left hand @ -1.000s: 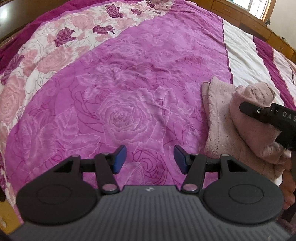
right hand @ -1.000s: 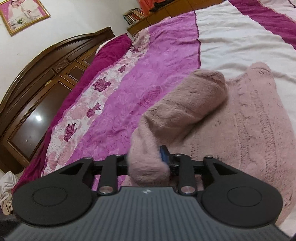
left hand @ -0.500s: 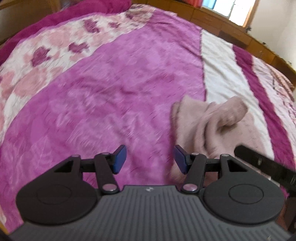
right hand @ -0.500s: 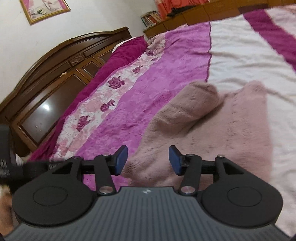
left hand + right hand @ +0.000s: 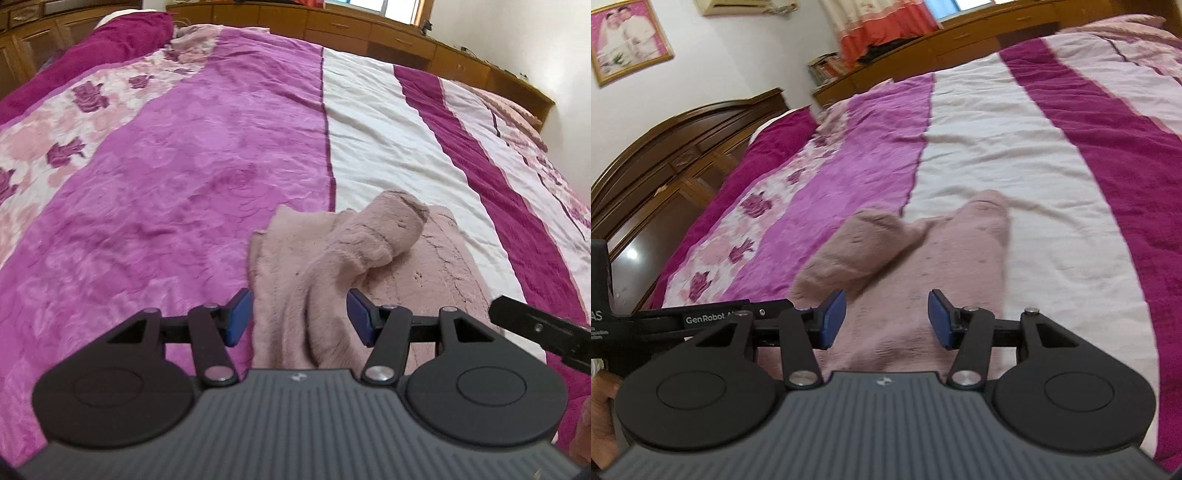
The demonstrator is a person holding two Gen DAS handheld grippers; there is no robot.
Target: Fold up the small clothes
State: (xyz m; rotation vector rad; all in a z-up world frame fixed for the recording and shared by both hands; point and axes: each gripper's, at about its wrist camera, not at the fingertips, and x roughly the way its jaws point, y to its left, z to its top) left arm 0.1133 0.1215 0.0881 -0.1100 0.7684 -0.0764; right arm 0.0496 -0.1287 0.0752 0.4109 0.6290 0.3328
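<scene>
The left tool (image 5: 300,316) is spread with nothing pinched, as before, but now it looks over the fuzzy pale pink knitted sweater (image 5: 354,258), which lies on the bed's purple, white and dark pink striped cover (image 5: 184,166). The right tool (image 5: 886,319) has just been opening and has let go of the sweater's rolled sleeve (image 5: 857,247). The sweater's near edge is hidden behind both tools.

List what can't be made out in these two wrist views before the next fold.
- Pink sweater near hem: both views, hidden behind the gripper bodies.
- Its knit and edges: right wrist view, motion-blurred.
- Right gripper: left wrist view, only a black piece at the frame edge.
- Left gripper: right wrist view, partly hidden; its jaws cannot be seen there.
</scene>
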